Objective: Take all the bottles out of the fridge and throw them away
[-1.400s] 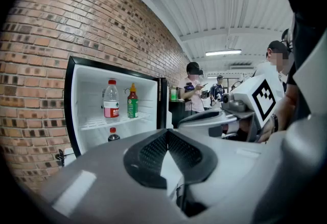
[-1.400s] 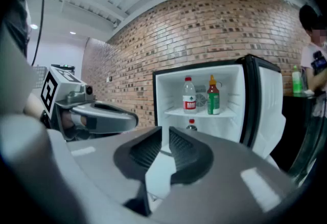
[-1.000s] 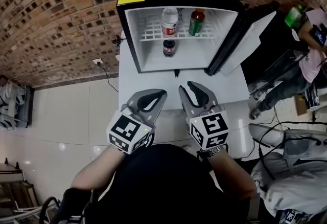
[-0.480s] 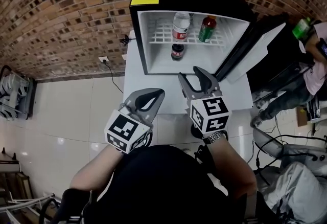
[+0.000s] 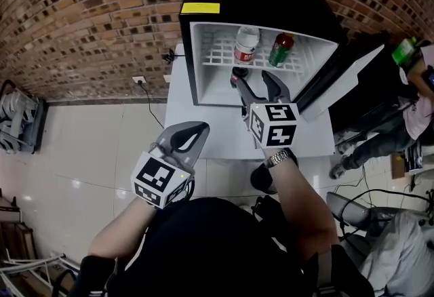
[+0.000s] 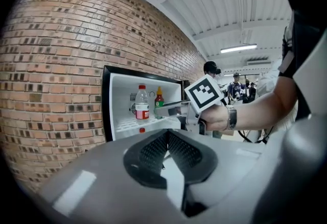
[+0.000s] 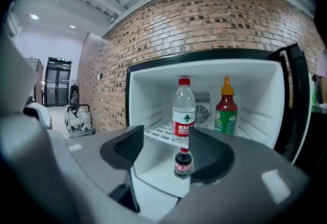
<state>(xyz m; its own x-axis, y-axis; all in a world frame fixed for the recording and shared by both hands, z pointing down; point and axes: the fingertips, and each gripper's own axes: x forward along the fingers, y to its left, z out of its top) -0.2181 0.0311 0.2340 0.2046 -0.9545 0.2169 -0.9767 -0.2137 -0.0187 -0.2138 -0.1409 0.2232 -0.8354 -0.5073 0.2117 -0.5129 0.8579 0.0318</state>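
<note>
A small black fridge (image 5: 191, 51) stands open on a white table (image 5: 203, 133). On its wire shelf stand a clear water bottle (image 5: 246, 45) (image 7: 183, 110) with a red label and a green bottle (image 5: 280, 50) (image 7: 226, 110). A small dark bottle (image 5: 236, 74) (image 7: 182, 163) sits on the fridge floor below. My right gripper (image 5: 255, 78) (image 7: 166, 149) is at the fridge mouth, open; its jaws have just been opening, with nothing between them and the dark bottle ahead in the gap. My left gripper (image 5: 193, 133) (image 6: 167, 136) hangs back over the table's near edge, shut and empty.
The fridge door (image 5: 336, 72) is swung open to the right. A brick wall (image 5: 88, 11) runs behind. A person (image 5: 413, 78) stands at the far right, and a metal cart (image 5: 13, 119) at the far left. A wall socket (image 5: 139, 79) sits left of the table.
My right gripper has moved forward to the fridge opening and its jaws have spread wider. My left gripper has drifted a little down and left in the head view.
</note>
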